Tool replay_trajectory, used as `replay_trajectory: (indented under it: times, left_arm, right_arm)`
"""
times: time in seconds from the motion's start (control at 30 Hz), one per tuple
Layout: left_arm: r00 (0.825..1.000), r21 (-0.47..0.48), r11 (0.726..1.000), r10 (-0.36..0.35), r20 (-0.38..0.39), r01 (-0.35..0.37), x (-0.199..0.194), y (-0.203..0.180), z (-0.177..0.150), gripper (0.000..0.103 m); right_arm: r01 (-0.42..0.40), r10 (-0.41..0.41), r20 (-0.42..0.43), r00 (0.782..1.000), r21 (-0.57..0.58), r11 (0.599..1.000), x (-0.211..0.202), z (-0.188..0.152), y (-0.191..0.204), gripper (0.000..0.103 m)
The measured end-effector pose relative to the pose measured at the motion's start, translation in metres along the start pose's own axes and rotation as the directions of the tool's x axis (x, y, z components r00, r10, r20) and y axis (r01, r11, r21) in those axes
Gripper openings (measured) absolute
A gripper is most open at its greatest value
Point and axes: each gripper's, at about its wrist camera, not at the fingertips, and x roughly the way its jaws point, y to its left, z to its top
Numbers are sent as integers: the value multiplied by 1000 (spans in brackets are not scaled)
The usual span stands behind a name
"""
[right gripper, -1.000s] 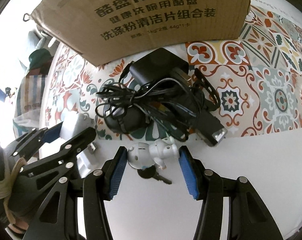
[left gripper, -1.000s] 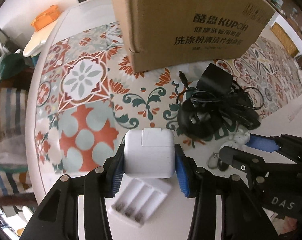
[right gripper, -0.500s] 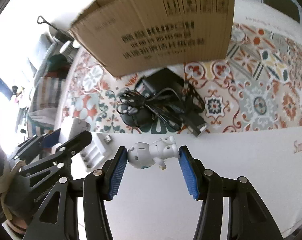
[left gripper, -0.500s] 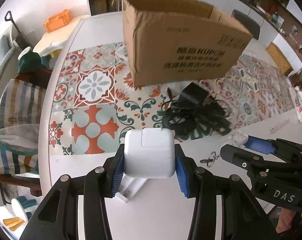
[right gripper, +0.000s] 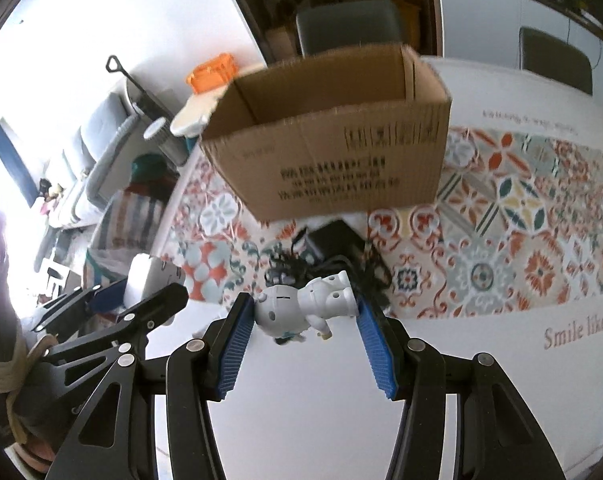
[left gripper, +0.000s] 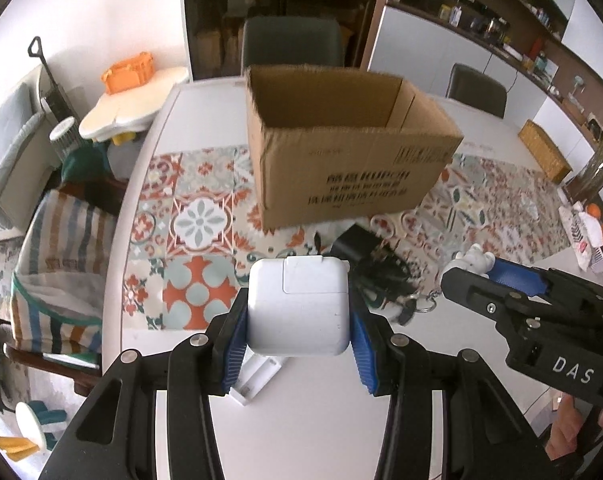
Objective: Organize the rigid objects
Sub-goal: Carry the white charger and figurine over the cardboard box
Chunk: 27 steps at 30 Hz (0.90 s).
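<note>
Left gripper: its blue ribbed pads are pressed against both sides of a white square plastic power adapter, which is held raised above the white tabletop. Below it, partly hidden, a white plastic battery holder lies on the table.

Right gripper: its blue ribbed pads pinch a small white plastic figurine, lying sideways with its round head toward the left pad and its legs toward the right pad. In the left wrist view the same figurine shows at the tip of the right gripper, with a metal key ring and keys hanging beneath it, clear of the table.

An open brown cardboard box with black printed text stands upright at the far centre on a patterned tile-print table mat. The box interior is visible only in part; its contents cannot be determined. Just near of the box, a black power brick with tangled black cable lies on the mat, between the box and the two grippers.

In the right wrist view the left gripper appears at the near left, the white adapter in its grip. Both held items are near of the box, outside it, and well apart from its opening.

Beyond the table's left edge, a striped fabric bag rests on a chair, and an orange plastic crate sits on a low white table at the far left.
</note>
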Motion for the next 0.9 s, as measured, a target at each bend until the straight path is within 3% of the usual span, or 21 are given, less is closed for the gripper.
replay_trajectory:
  times: [0.47, 0.9]
  left_arm:
    - [993, 35, 999, -12, 121, 8, -29, -21, 47, 46]
    - [983, 38, 999, -4, 186, -3, -37, -33, 98, 46]
  right_arm:
    - [5, -1, 148, 989, -27, 1000, -42, 37, -3, 53]
    - [19, -10, 229, 973, -41, 999, -58, 86, -12, 53]
